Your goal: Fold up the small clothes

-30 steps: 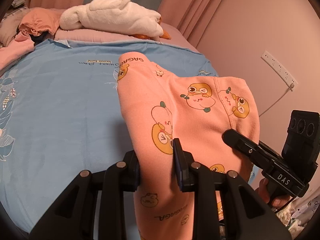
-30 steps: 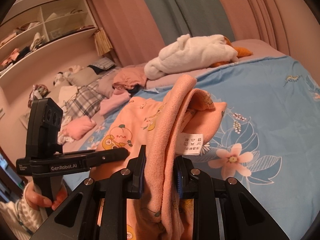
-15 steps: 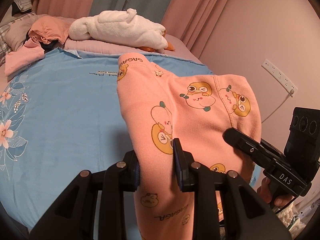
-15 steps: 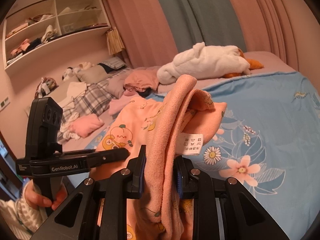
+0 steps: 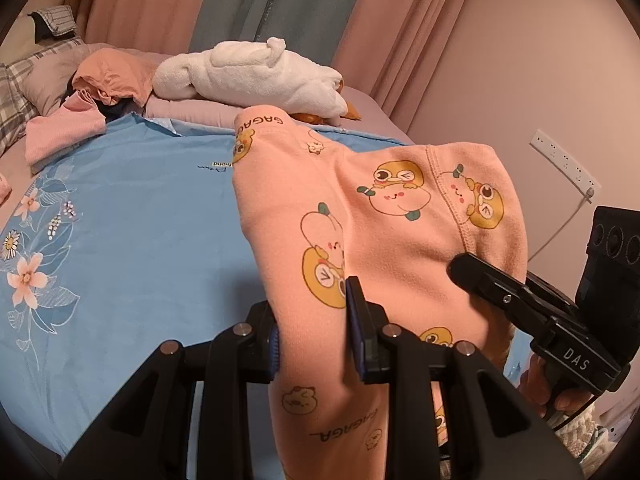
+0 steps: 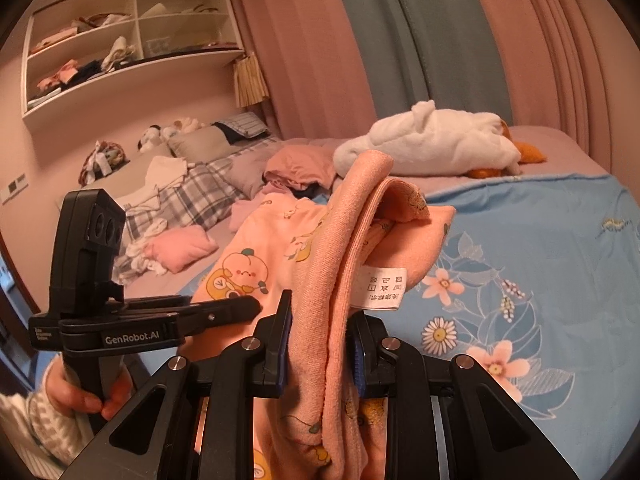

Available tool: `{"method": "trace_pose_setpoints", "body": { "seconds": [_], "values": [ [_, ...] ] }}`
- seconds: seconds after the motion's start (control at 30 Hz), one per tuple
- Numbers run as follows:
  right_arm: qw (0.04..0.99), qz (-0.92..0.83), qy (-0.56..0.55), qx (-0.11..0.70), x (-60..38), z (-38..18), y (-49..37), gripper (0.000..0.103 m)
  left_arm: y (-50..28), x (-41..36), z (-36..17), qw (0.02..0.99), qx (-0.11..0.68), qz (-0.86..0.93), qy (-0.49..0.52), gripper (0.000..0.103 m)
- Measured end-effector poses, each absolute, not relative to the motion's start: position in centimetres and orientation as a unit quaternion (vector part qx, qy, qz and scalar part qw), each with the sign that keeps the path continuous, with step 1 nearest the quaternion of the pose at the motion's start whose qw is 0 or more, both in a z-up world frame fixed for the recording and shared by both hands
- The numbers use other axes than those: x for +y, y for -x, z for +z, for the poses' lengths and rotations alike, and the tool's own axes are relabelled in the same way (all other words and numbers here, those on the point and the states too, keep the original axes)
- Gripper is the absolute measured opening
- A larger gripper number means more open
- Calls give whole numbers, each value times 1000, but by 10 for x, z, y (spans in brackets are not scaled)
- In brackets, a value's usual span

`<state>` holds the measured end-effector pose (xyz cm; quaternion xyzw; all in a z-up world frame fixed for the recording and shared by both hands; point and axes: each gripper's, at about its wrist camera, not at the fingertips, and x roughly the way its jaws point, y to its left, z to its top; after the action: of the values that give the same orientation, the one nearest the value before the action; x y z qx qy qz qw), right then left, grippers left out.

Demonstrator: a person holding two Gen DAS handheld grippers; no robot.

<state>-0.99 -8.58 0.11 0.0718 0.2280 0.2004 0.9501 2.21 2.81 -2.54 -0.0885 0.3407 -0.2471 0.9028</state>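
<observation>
A small pink garment (image 5: pixel 360 208) printed with orange cartoon figures hangs in the air above the blue bedsheet (image 5: pixel 120 208). My left gripper (image 5: pixel 314 320) is shut on one bunched edge of it. My right gripper (image 6: pixel 320 336) is shut on another bunched edge, where a white care label (image 6: pixel 382 286) sticks out. The cloth (image 6: pixel 256 256) stretches between the two grippers. In the left wrist view the right gripper (image 5: pixel 520 304) shows at the right, clamped on the cloth's far side. In the right wrist view the left gripper (image 6: pixel 192 314) shows at the left, held by a hand (image 6: pixel 80 392).
A white plush toy (image 5: pixel 256 76) lies at the bed's far end. Loose clothes and pillows (image 6: pixel 192 200) are piled at the bed's head, with a folded pink item (image 6: pixel 180 246) among them. Wall shelves (image 6: pixel 120 40) hold more clothes. A power strip (image 5: pixel 564 162) hangs on the right wall.
Both grippers have risen a little with the garment still clamped between them, and the views have tilted up. The grips look the same.
</observation>
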Motion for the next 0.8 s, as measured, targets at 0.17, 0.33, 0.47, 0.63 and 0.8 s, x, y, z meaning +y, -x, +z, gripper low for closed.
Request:
{"method": "trace_pose_setpoints", "body": {
  "seconds": [0.17,0.33,0.47,0.63,0.8],
  "values": [
    [951,203,-65,223,-82,4,11,26,-17,30,-23,905,336,-244,88,27],
    [951,204,-64,223,-83,4,11,26,-16,29,-22,906,335,-245,85,27],
    [951,204,-63,222,-85,3,11,26,-18,30,-20,907,332,-246,83,27],
    [952,204,-61,219,-85,5,13,26,-18,31,-18,908,328,-246,81,27],
    [954,203,-56,215,-86,9,14,26,-18,32,-16,910,324,-247,80,27]
  ]
}}
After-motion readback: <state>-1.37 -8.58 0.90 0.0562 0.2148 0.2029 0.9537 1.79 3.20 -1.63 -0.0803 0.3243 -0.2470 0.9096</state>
